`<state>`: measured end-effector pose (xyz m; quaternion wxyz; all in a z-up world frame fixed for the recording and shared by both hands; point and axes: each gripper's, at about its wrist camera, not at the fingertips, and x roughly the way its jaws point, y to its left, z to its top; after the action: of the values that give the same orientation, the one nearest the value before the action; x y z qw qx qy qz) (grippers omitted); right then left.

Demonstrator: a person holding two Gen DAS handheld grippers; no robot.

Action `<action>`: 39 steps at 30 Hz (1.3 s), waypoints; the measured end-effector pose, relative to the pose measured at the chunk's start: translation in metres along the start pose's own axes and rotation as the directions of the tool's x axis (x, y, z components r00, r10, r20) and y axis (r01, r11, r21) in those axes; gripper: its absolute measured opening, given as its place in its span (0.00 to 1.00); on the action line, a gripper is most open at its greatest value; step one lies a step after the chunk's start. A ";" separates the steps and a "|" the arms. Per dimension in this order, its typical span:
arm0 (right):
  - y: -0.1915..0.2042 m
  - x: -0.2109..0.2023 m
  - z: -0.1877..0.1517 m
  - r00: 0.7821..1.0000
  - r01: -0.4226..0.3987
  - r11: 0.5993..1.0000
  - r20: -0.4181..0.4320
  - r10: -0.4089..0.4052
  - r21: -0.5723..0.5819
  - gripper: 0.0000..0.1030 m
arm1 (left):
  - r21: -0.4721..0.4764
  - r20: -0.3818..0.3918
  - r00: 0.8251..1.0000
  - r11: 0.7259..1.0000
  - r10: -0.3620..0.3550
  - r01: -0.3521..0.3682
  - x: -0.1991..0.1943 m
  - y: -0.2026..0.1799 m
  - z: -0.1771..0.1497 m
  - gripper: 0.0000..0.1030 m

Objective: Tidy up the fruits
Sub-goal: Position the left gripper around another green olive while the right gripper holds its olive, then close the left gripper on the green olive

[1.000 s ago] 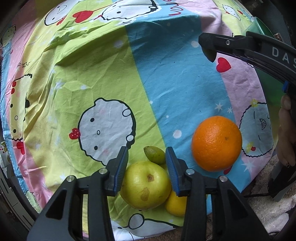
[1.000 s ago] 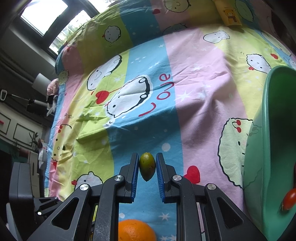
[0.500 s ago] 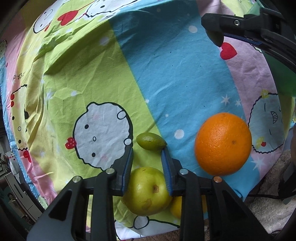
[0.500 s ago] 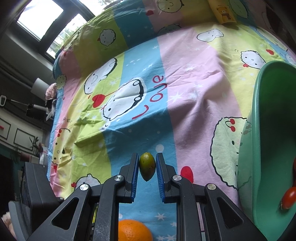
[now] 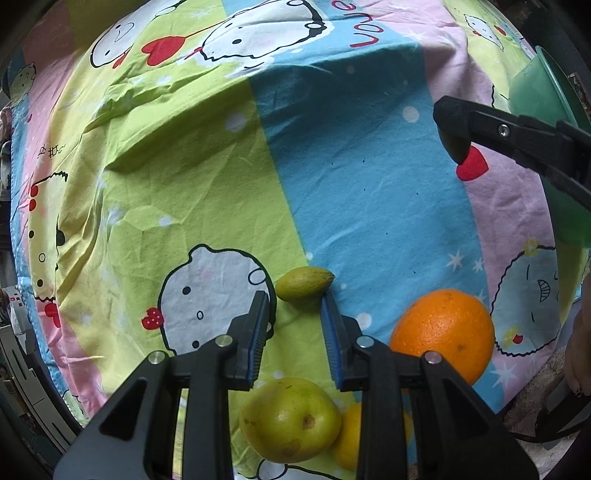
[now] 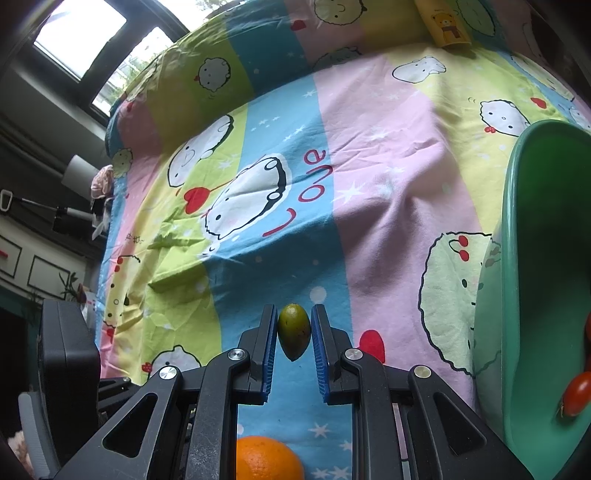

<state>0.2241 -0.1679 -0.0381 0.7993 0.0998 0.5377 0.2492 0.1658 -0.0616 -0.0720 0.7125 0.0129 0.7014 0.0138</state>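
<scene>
My left gripper (image 5: 294, 301) points down at the cartoon bedsheet (image 5: 184, 166). Its jaws are opening and nothing is between the pads. A small green oval fruit (image 5: 304, 286) lies on the sheet just past the tips. A yellow-green apple (image 5: 290, 419) and a lemon (image 5: 349, 432) sit under the gripper's arms. An orange (image 5: 443, 332) lies to the right. My right gripper (image 6: 294, 312) is shut on a second small green fruit (image 6: 293, 332), held above the sheet. To its right is a green basin (image 6: 535, 258).
Small red tomatoes (image 6: 576, 393) lie inside the basin. The basin's rim (image 5: 535, 85) and the right gripper's arm (image 5: 517, 136) show at the upper right of the left wrist view. A yellow bear-printed packet (image 6: 447, 22) lies at the far end. The bed's edge runs just below the apple.
My left gripper moved forward from astride the apple to the small green fruit, and its jaws narrowed. The right gripper kept still with its fruit.
</scene>
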 end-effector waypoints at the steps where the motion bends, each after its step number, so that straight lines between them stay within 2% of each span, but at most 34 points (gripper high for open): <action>1: 0.000 0.000 0.000 1.000 0.001 1.000 0.000 -0.001 -0.001 0.20 | -0.008 0.005 1.000 1.000 -0.003 0.003 0.000 0.001 0.002 0.27; 5: 0.000 0.001 0.000 1.000 0.001 1.000 -0.002 -0.001 -0.003 0.20 | -0.010 0.029 1.000 1.000 0.012 -0.011 -0.004 0.005 0.009 0.28; 8: 0.000 0.000 0.000 1.000 0.001 1.000 0.000 -0.001 -0.002 0.20 | -0.019 0.050 0.997 0.999 0.052 -0.051 -0.005 0.008 0.015 0.30; 10: 0.000 0.000 -0.001 1.000 0.002 1.000 0.000 -0.002 -0.002 0.20 | -0.015 0.068 0.995 0.998 0.069 -0.068 -0.009 0.007 0.021 0.36; 13: 0.000 0.000 0.000 1.000 0.002 1.000 0.000 -0.002 0.001 0.20 | -0.018 0.093 0.993 0.997 0.076 -0.074 -0.012 0.011 0.026 0.39; 20: -0.002 -0.003 0.000 1.000 -0.002 1.000 0.010 0.002 0.004 0.20 | -0.065 0.193 0.981 0.998 0.010 0.003 -0.031 0.029 0.041 0.41; 23: -0.003 -0.004 0.001 1.000 -0.003 1.000 0.013 0.003 0.009 0.20 | -0.095 0.204 0.979 0.995 -0.008 0.028 -0.031 0.037 0.046 0.39; 26: -0.004 -0.005 0.001 1.000 -0.004 1.000 0.016 0.004 0.012 0.20 | -0.110 0.270 0.961 0.990 -0.055 0.088 -0.038 0.046 0.041 0.39; 28: -0.005 -0.007 0.001 1.000 -0.005 1.000 0.019 0.005 0.014 0.20 | -0.154 0.318 0.947 0.983 -0.044 0.097 -0.043 0.048 0.032 0.39; 32: -0.006 -0.008 0.000 1.000 -0.013 1.000 0.019 0.012 0.015 0.20 | -0.171 0.281 0.954 0.972 -0.107 0.159 -0.035 0.052 0.033 0.37; 36: -0.006 -0.009 0.001 1.000 -0.015 1.000 0.027 0.015 0.018 0.20 | -0.170 0.279 0.958 0.980 -0.057 0.107 -0.032 0.044 0.027 0.37; 39: -0.006 -0.009 0.001 1.000 -0.017 1.000 0.027 0.017 0.020 0.20 | -0.178 0.270 0.960 0.975 -0.081 0.132 -0.026 0.043 0.022 0.37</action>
<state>0.2241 -0.1778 -0.0327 0.8031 0.1157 0.5287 0.2492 0.1870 -0.0198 -0.0444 0.7961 -0.0928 0.5965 0.0419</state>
